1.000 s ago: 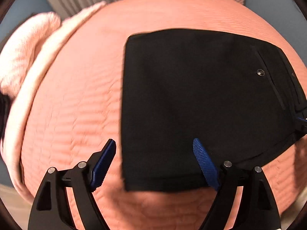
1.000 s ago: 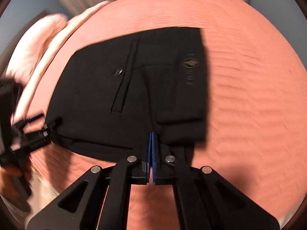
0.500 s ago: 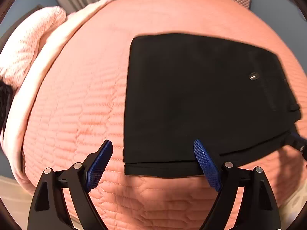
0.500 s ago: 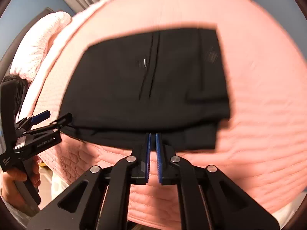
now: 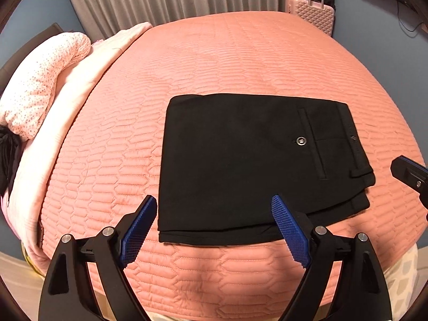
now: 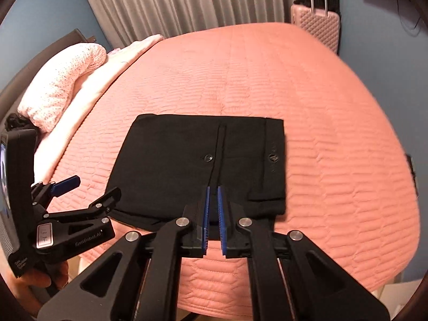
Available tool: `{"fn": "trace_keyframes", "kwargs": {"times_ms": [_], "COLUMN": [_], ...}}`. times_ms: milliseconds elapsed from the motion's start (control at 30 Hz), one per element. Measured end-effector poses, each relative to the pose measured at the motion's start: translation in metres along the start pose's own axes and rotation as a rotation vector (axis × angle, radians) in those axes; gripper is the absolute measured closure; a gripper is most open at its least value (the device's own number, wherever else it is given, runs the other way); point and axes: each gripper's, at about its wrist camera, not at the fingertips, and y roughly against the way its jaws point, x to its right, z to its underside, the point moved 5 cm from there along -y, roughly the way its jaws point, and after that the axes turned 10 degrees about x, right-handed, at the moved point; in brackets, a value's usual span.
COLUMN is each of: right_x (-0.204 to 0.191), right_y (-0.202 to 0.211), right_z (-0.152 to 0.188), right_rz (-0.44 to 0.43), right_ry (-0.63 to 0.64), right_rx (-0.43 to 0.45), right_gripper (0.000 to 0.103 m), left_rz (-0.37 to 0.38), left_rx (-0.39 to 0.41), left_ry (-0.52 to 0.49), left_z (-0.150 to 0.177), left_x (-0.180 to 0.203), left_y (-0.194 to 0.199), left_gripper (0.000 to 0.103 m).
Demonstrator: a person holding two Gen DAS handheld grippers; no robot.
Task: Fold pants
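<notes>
We see the black cloth pants folded into a flat pile on the pink quilted bed cover, near its front edge. Our left gripper is spread wide above that edge, holding nothing. Our right gripper has a thin gap and holds nothing.

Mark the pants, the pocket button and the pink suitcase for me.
pants (image 5: 235, 165), left wrist view, middle of the top folded layer.
pocket button (image 5: 301, 141), left wrist view, its metal face.
pink suitcase (image 6: 317, 24), right wrist view, its quilted front.
</notes>
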Motion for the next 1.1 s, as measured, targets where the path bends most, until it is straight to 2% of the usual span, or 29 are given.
{"fn": "trace_keyframes", "kwargs": {"times_ms": [267, 533, 600, 667, 700, 967, 1067, 1100], "right_x": [-0.009, -0.009, -0.008, -0.009, -0.010, -0.013, -0.013, -0.012], "right_y": [-0.034, -0.047, -0.048, -0.045, -0.042, -0.026, -0.021, -0.019], "right_z": [-0.007, -0.019, -0.019, -0.019, -0.020, -0.023, -0.022, -0.022], "right_rz": [0.041, 0.083, 0.090, 0.110, 0.125, 0.144, 0.162, 0.165], "right_ry": [-0.019, -0.013, -0.015, -0.012, 0.000, 0.030, 0.037, 0.041], "right_rx": [-0.005, 0.017, 0.015, 0.030, 0.050, 0.082, 0.095, 0.100], "right_gripper": [0.096, 0.095, 0.082, 0.049, 0.044, 0.041, 0.032, 0.032], "left_rz": [0.016, 0.013, 0.013, 0.007, 0.001, -0.040, -0.038, -0.031], "left_rx": [-0.003, 0.000, 0.000, 0.000, 0.000, 0.013, 0.028, 0.035], "left_ry": [0.040, 0.076, 0.078, 0.076, 0.075, 0.045, 0.038, 0.039], "left_z": [-0.006, -0.019, -0.019, -0.019, -0.019, -0.019, -0.020, -0.020], "left_x": [0.006, -0.003, -0.005, -0.006, -0.007, -0.004, -0.001, 0.000], "left_y": [-0.012, -0.024, -0.024, -0.024, -0.023, -0.011, -0.004, -0.002], "left_gripper": [0.017, 0.017, 0.017, 0.017, 0.017, 0.017, 0.017, 0.017]}}
